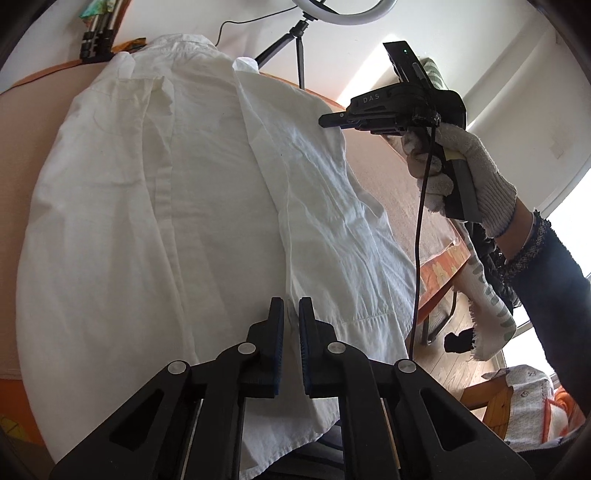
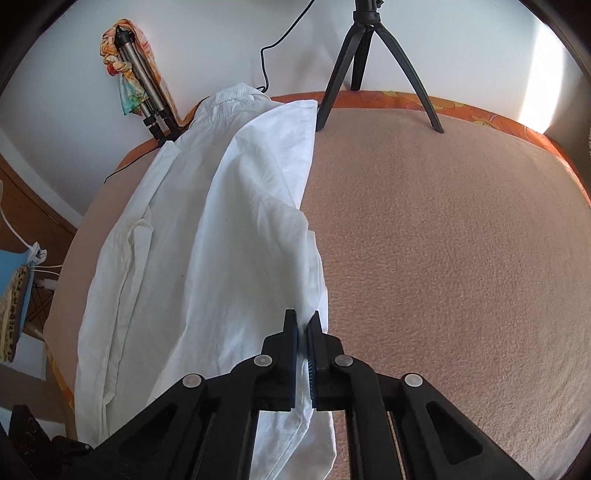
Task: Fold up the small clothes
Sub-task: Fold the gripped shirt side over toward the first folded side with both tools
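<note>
A white shirt lies lengthwise on the peach fleece table cover, collar at the far end; it also shows in the right wrist view. My left gripper is shut on the shirt near its hem, with fabric pinched between the blue pads. My right gripper is shut on the shirt's right edge, which folds over the body. In the left wrist view the right gripper hovers over the shirt's right side, held by a gloved hand.
A black tripod stands at the far table edge, with a ring light above. A folded tripod with a colourful cloth leans on the wall at far left. A cable hangs from the right gripper. A chair stands at right.
</note>
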The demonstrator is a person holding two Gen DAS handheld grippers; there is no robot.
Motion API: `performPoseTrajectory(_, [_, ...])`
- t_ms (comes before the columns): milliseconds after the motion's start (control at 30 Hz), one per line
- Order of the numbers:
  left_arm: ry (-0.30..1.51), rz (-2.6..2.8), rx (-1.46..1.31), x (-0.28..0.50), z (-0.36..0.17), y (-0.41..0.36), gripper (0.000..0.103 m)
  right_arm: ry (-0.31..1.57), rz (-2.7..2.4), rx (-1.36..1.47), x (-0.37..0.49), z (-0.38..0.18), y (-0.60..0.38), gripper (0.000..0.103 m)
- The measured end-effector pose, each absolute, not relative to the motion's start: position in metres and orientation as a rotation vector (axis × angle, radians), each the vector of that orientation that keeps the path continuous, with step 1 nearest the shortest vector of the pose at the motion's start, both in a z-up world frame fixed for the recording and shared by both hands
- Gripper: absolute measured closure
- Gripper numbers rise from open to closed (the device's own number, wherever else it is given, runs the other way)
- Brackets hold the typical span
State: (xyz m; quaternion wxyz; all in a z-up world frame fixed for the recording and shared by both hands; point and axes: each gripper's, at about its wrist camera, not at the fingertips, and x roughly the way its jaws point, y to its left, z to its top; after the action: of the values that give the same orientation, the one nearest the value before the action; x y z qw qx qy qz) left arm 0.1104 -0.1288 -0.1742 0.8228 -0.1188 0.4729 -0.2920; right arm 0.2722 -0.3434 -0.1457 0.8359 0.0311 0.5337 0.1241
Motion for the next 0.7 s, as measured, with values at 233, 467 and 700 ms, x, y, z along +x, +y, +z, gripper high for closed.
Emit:
performPoseTrajectory(233, [1.019, -0.613, -0.246, 0.103, -0.177, -0.126, 0.099, 1.155, 0.209, 0.017, 0.281, -0.151, -0.344, 0.102])
performPoseTrajectory(467, [0.995, -0.649, -0.264, 0.102, -0.159, -0.127, 0.095, 1.126, 0.249, 0.082, 0.257, -0.141, -0.352, 0.069])
performPoseTrajectory(700, [1.036, -0.675, -0.234, 0.101, -0.166, -0.133, 0.082, 1.153, 0.370, 0.162, 0.190, -0.143, -0.355, 0.067])
